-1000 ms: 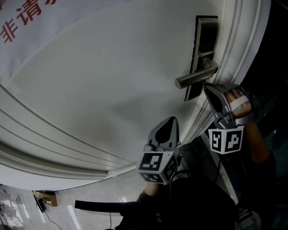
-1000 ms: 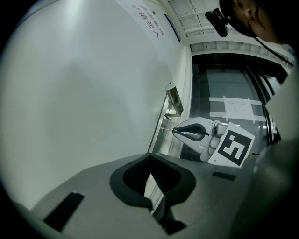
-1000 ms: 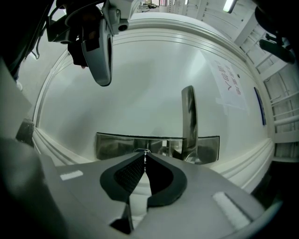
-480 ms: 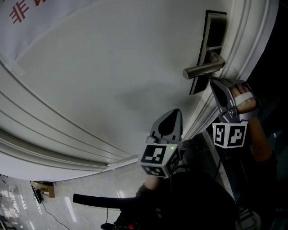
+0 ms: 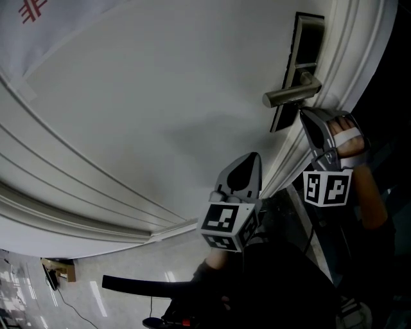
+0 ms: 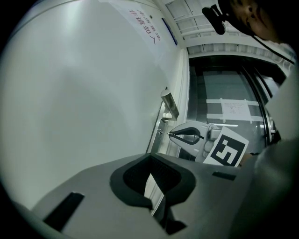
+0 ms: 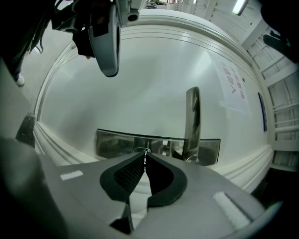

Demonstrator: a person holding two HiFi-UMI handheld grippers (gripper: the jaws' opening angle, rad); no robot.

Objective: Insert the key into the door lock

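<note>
The steel lock plate (image 5: 307,38) with its lever handle (image 5: 289,97) sits on the white door (image 5: 160,109). My right gripper (image 5: 302,114) is just below the handle, against the plate's lower part, shut on a thin key (image 7: 145,158). In the right gripper view the key's tip meets the round keyhole (image 7: 140,150) on the plate (image 7: 114,142), left of the handle (image 7: 192,121). I cannot tell how deep it sits. My left gripper (image 5: 252,159) is shut and empty, lower down, close to the door face. The left gripper view shows the right gripper (image 6: 171,135) holding the key (image 6: 163,134) at the plate.
The moulded door frame (image 5: 350,58) runs right beside the lock plate. A white sheet with red print (image 5: 38,19) hangs on the door at the upper left. Tiled floor (image 5: 122,302) and a dark strip (image 5: 138,286) lie below. A person's hand (image 5: 347,142) holds the right gripper.
The head view has shifted a little, so the lock sits higher in frame. Both grippers keep their places relative to the handle and plate.
</note>
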